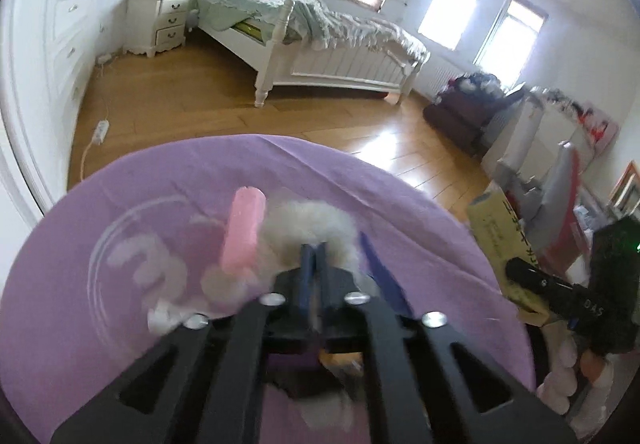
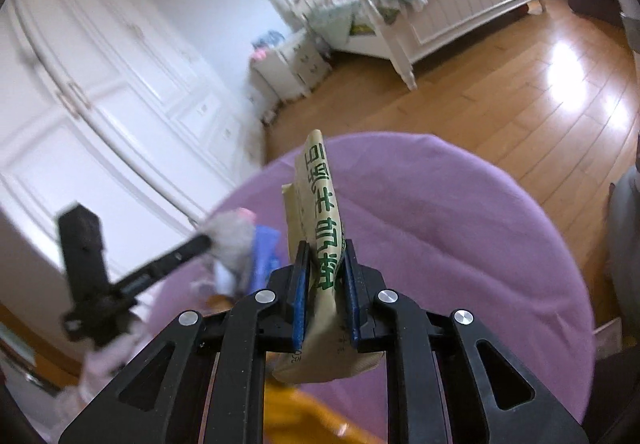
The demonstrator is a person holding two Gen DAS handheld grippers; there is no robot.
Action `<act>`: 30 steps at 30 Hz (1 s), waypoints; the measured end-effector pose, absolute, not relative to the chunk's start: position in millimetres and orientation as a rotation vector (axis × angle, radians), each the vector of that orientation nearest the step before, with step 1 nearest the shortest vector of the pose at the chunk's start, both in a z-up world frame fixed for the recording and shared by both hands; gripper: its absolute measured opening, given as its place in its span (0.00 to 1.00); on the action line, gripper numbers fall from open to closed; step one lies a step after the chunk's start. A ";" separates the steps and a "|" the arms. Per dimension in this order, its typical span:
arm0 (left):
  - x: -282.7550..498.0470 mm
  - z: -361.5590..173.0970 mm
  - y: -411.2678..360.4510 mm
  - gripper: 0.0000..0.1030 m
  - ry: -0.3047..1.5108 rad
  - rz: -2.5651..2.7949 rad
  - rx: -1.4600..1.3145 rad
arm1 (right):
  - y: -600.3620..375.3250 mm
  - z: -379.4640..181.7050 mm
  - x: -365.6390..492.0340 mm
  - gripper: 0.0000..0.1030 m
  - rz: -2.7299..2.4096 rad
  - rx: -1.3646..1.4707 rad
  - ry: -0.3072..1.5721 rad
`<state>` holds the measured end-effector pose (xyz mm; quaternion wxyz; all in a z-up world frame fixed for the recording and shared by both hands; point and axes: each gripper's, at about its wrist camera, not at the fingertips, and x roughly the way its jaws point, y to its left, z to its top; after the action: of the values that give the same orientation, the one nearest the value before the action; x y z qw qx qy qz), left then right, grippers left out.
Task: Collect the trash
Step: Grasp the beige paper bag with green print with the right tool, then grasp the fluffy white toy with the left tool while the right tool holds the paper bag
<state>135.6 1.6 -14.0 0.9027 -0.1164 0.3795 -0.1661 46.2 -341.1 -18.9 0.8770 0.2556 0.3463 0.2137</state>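
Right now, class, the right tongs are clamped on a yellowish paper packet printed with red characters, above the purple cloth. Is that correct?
Not quite: the characters are green, not red. The right wrist view shows the right tongs clamped on the yellowish paper packet, green print running along it, above the purple cloth.

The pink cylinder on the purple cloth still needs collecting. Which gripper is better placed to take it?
Left, though neither is free. The left gripper is shut at the white fluff right beside the pink cylinder. The right gripper is clamped on the yellow packet, farther off.
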 end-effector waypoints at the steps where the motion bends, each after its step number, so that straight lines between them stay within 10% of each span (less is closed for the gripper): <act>1: 129.0 -10.7 1.8 0.01 0.777 -0.345 -0.251 | -346.6 -16.1 39.2 0.16 0.450 0.548 0.713; 22: 13.5 -21.8 1.9 0.06 0.925 -0.287 -0.192 | -428.7 -45.7 -133.3 0.16 0.425 0.738 0.712; 24: 14.4 -30.6 1.6 0.25 0.954 -0.266 -0.196 | -424.0 -48.4 -135.5 0.16 0.437 0.738 0.719; 26: 15.8 -33.9 -3.0 0.76 0.942 -0.228 -0.173 | -419.5 -49.0 -129.8 0.16 0.447 0.738 0.724; 30: 23.5 -27.9 -13.0 0.85 0.867 -0.203 -0.156 | -410.8 -47.5 -127.7 0.16 0.465 0.730 0.728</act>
<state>23.4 -13.0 -27.9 0.8995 -0.0753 0.4191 -0.0981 -127.7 -410.8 -47.5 0.8443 0.3458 0.3451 0.2202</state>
